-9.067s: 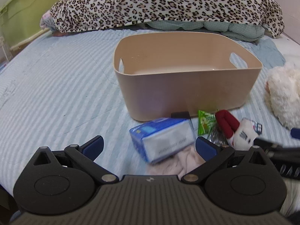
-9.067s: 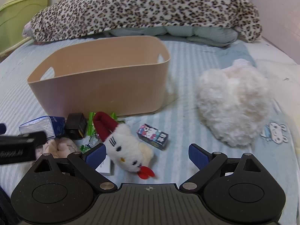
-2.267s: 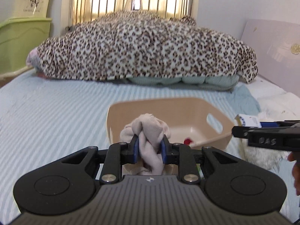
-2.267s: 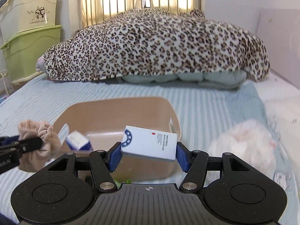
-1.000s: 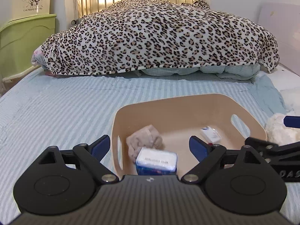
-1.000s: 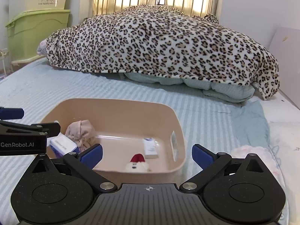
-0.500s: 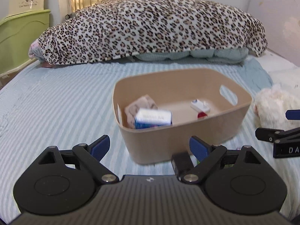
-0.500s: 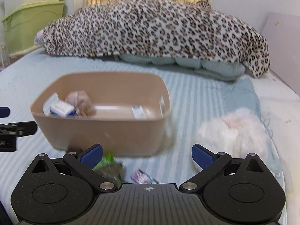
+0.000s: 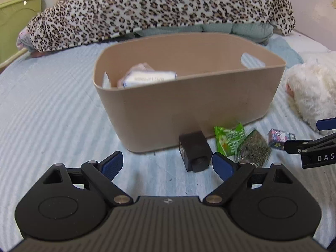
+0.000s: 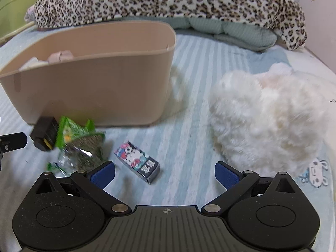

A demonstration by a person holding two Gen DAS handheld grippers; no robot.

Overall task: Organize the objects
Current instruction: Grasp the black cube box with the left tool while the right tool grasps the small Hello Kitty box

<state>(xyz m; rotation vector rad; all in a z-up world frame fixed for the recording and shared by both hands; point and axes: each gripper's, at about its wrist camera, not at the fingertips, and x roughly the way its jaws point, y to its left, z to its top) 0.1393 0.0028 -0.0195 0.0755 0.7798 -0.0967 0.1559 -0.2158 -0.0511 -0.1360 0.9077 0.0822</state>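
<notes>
A beige bin stands on the striped bed and also shows in the right wrist view. It holds a tissue pack and a pink cloth. In front of it lie a black box, a green snack packet, a dark packet and a small cartoon box. My left gripper is open and empty, low over the bed just before the black box. My right gripper is open and empty, with the cartoon box just ahead between its fingers.
A fluffy white plush lies right of the bin. A leopard-print blanket is heaped at the back of the bed. A green storage box stands at the far left.
Both grippers have dropped lower and closer to the loose items in front of the bin. The bin now looms larger. Both stay open.
</notes>
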